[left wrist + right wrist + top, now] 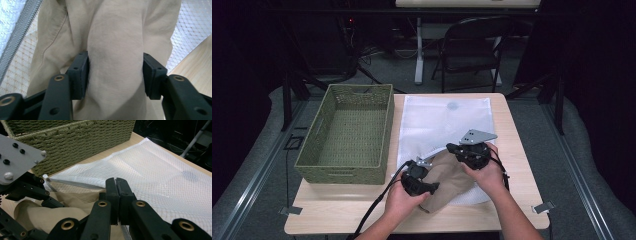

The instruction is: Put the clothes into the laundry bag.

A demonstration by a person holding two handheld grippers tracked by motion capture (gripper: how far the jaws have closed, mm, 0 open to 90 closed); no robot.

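A tan garment (447, 181) lies half inside a white mesh bag (447, 120) on the table. In the left gripper view the pads of my left gripper (115, 62) press on both sides of a thick fold of the tan garment (115, 30). From above, the left gripper (431, 187) sits at the garment's near left side. My right gripper (116, 182) is shut, pinching the mesh bag (155, 170) at its zipper edge, with the garment (50, 215) just below. In the high view the right gripper (453, 149) is at the bag's opening.
A green woven basket (349, 130) stands empty on the left half of the wooden table (503, 131), right beside the bag. The bag's grey zipper (20, 32) runs along its open edge. A folding chair (472, 45) stands behind the table.
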